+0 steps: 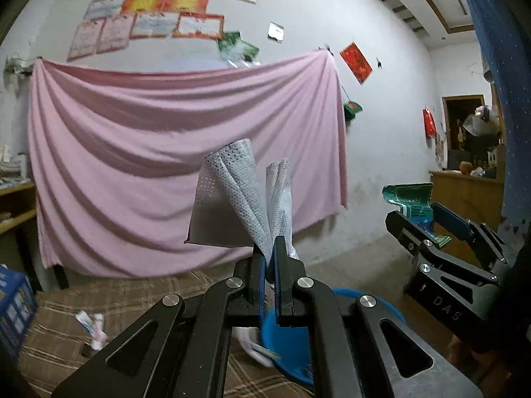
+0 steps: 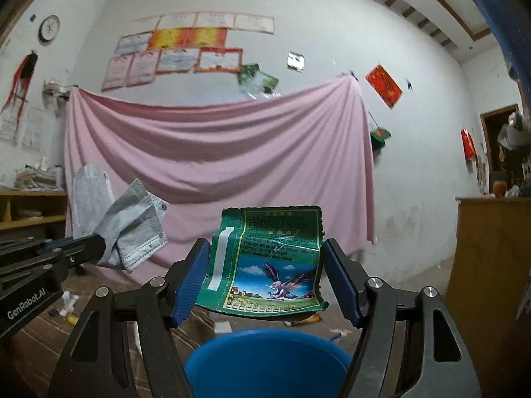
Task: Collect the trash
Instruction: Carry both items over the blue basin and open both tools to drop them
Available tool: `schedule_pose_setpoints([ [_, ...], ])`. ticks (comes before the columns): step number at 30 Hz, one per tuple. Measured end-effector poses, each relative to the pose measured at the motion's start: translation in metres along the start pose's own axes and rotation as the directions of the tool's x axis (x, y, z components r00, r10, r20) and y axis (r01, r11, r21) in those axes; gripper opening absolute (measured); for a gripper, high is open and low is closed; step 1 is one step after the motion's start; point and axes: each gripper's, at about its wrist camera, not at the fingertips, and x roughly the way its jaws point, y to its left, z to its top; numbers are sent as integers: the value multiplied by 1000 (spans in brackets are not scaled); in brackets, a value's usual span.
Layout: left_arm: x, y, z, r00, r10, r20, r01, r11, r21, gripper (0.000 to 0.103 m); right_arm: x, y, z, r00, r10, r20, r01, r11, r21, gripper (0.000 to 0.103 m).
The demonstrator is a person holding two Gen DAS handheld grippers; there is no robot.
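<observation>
My left gripper point(image 1: 270, 248) is shut on a crumpled grey-white face mask point(image 1: 239, 195), which fans upward from the jaws; the right wrist view has that mask point(image 2: 132, 232) at the left, held by the left gripper point(image 2: 99, 243). My right gripper point(image 2: 265, 265) is shut on a bent green packet point(image 2: 268, 262) printed with an eagle, its blue pads pressing both side edges. In the left wrist view this gripper point(image 1: 428, 219) and packet point(image 1: 411, 202) are at the right. A blue bucket point(image 2: 265, 361) sits just below both grippers, its rim point(image 1: 381, 301) partly hidden behind the left fingers.
A pink sheet point(image 1: 186, 165) hangs across the white wall ahead. Scraps of litter point(image 1: 93, 328) lie on the checked brown floor cloth. A blue crate point(image 1: 13, 311) stands at the left, a wooden counter point(image 2: 488, 252) at the right, shelves point(image 2: 30, 209) at far left.
</observation>
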Motion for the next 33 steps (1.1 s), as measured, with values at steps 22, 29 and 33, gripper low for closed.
schedule_pose_setpoints([
  [22,86,-27,-29,943,-117,-311,105,993,-56,2,44,-52,-57,956,-3,-294,40,992,118,69],
  [29,97,-26,-26,920,-145,-364,126,989,-77,3,50,-55,-61,941,2,-339,47,990,136,70],
  [33,103,-25,-28,906,-152,-396,125,988,-93,4,53,-56,-61,936,0,-352,52,989,140,72],
])
